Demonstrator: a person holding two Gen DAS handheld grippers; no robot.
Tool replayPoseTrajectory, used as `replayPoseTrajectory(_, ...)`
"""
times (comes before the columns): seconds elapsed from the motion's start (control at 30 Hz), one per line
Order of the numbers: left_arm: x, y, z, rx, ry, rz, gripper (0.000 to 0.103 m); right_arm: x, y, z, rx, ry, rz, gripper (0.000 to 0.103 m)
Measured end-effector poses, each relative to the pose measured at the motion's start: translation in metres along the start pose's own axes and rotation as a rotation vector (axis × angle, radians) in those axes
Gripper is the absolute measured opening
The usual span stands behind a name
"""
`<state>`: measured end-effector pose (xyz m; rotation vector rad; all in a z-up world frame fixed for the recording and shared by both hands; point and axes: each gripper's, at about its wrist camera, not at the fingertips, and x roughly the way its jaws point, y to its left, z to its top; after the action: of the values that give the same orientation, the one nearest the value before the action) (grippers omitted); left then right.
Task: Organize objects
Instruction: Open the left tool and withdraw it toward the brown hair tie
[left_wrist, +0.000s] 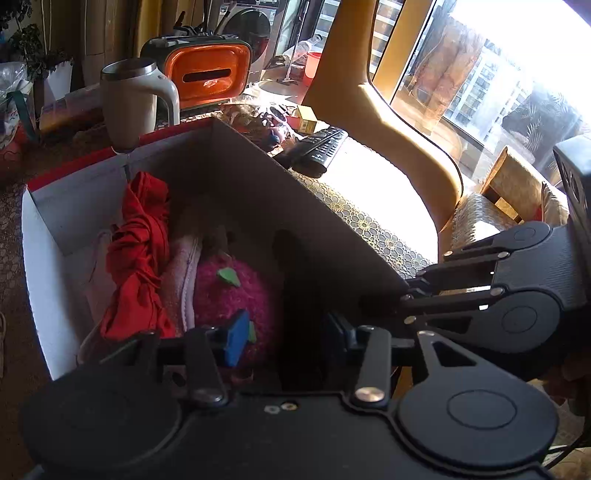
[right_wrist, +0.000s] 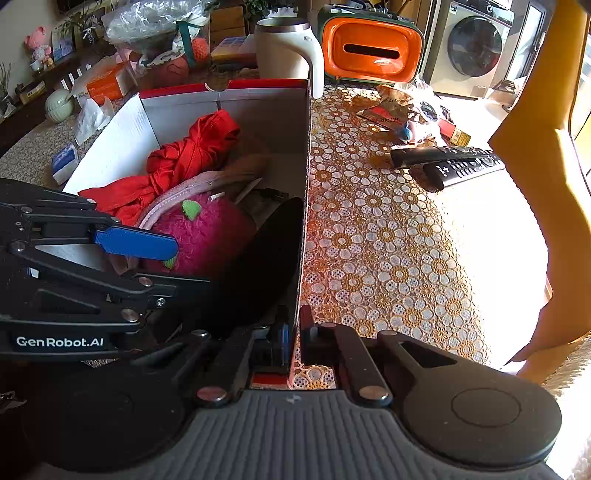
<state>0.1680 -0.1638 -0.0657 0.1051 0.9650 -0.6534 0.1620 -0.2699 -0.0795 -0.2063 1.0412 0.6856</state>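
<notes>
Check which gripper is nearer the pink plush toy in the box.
Left. The left gripper hangs open just over the pink plush toy; the right gripper is shut on the box wall beside it.

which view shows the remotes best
The right wrist view: both black remotes lie in full on the lace cloth right of the box, lit, with their buttons visible. In the left wrist view the remotes sit small behind the box wall, overlapping and partly shadowed, and are harder to tell apart.
</notes>
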Motion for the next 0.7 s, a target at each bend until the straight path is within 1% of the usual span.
replayPoseTrajectory(0.2,-0.02,0.003,-0.003,-0.008,-0.041,0.001,0.05,0.0,0.0,0.0,0.0,0.001,-0.001,0.005)
replayPoseTrajectory(0.33,-0.035,0.006,-0.007,-0.012,-0.073,0.024,0.055,0.0,0.0,0.0,-0.001,0.003,0.0,0.005)
replayPoseTrajectory(0.4,-0.044,0.01,-0.01,-0.023,-0.09,0.031,0.057,0.0,0.0,0.0,-0.001,0.002,-0.001,0.005)
replayPoseTrajectory(0.53,-0.061,0.018,-0.017,-0.043,-0.129,0.058,0.064,0.0,0.0,0.0,-0.003,0.003,-0.001,0.005)
replayPoseTrajectory(0.7,-0.082,0.038,-0.028,-0.096,-0.161,0.1,0.07,0.0,0.0,-0.001,-0.007,0.005,-0.002,0.005)
